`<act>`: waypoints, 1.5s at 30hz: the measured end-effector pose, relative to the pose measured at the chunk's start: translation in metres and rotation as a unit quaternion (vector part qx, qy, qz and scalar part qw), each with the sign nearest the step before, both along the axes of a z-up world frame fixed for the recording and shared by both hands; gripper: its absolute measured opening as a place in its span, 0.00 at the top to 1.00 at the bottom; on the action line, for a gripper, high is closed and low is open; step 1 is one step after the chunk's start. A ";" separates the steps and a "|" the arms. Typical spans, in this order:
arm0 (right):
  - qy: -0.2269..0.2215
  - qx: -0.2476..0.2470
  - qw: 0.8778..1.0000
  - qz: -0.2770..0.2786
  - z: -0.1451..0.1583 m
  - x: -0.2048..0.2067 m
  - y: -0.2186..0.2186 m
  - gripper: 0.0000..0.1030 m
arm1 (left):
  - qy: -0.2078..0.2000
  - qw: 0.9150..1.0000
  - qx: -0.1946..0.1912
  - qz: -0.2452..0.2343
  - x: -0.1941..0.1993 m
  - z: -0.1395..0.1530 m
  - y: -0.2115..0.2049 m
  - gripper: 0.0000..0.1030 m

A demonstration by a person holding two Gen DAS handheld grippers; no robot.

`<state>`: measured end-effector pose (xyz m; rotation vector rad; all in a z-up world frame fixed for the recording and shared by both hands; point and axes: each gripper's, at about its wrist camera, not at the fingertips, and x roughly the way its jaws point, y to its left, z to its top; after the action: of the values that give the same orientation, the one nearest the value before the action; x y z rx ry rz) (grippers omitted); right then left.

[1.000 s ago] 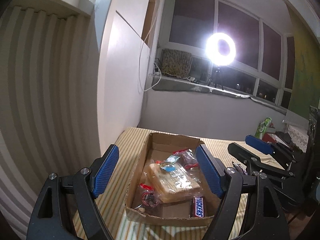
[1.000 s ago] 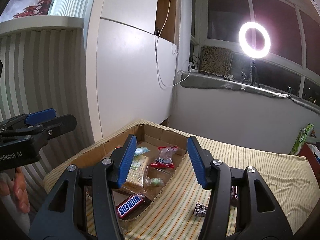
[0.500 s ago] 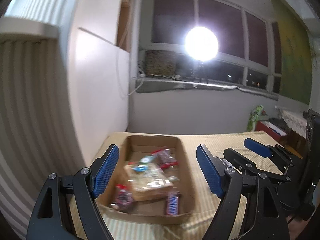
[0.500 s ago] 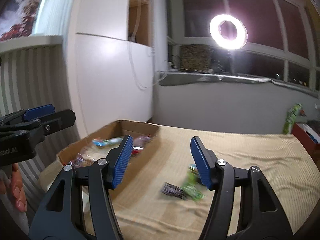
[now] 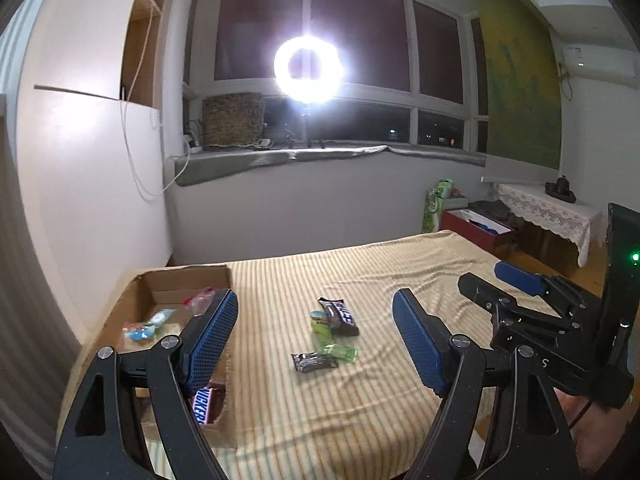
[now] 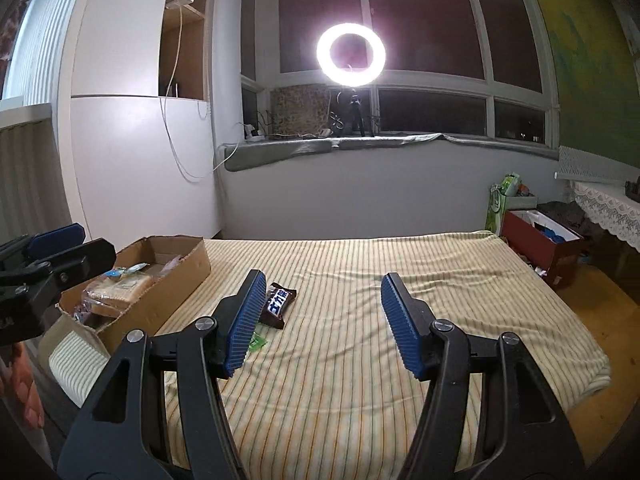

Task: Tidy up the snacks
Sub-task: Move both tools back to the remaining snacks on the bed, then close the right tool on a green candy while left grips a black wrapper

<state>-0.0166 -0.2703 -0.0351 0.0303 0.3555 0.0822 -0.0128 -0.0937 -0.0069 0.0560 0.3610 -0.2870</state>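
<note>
A cardboard box with several wrapped snacks and a Snickers bar stands at the left of the striped cloth. Loose on the cloth lie a dark chocolate bar, a green candy and a small dark packet. My left gripper hangs open above them, holding nothing. My right gripper is open and empty too; the chocolate bar and green candy lie by its left finger. The box is to its left.
The right gripper shows at the right of the left wrist view, the left gripper at the left of the right wrist view. A white cabinet stands behind the box. A red box sits on the floor past the cloth's right edge.
Both views have swung right, from the box to the loose snacks on the cloth. The right gripper's jaws stand a little wider than before.
</note>
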 end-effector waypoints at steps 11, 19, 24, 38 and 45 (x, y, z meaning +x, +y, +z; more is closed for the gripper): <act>0.017 0.003 1.000 0.013 -0.016 0.010 0.002 0.39 | 0.013 1.000 0.004 0.010 0.001 -0.009 0.002 0.23; 0.074 0.000 0.997 0.008 -0.067 0.017 -0.007 0.39 | 0.057 0.998 0.005 -0.009 0.016 -0.055 -0.016 0.23; 0.116 0.002 0.993 -0.002 -0.107 0.017 -0.016 0.39 | 0.095 0.995 0.021 -0.010 0.019 -0.108 -0.022 0.23; 0.177 -0.098 0.969 0.140 -0.092 0.061 0.016 0.26 | 0.139 0.990 0.008 0.022 0.053 -0.126 -0.013 0.21; 0.219 -0.109 0.944 0.220 -0.096 0.104 0.028 0.26 | 0.160 0.986 -0.041 0.035 0.072 -0.121 -0.001 0.23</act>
<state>0.0878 -0.2419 -0.1311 -0.2555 0.8129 0.4835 0.0593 -0.0945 -0.1283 -0.0854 0.6675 -0.2415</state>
